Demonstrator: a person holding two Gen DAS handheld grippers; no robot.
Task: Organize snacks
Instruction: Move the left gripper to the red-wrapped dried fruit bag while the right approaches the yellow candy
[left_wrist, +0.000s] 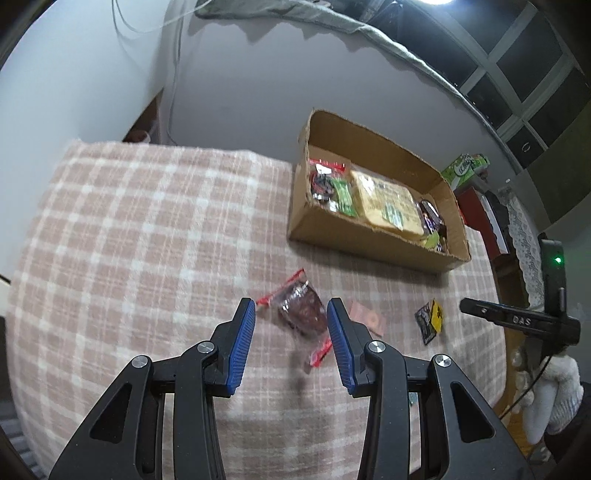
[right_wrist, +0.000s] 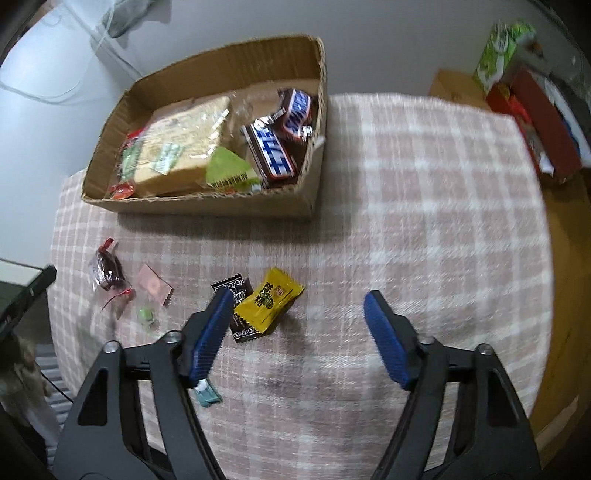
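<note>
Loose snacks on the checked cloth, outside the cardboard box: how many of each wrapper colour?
Clear with red ends, dark snack: 1
Pink: 1
Green candy: 1
Black: 1
Yellow: 1
Teal: 1
Total: 6

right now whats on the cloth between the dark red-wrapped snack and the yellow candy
The pink sachet and a black packet, seen from the right wrist, between the dark snack and yellow candy.

cardboard box (right_wrist: 221, 206): snacks inside | wrapped candies (right_wrist: 267, 301): loose on cloth
</note>
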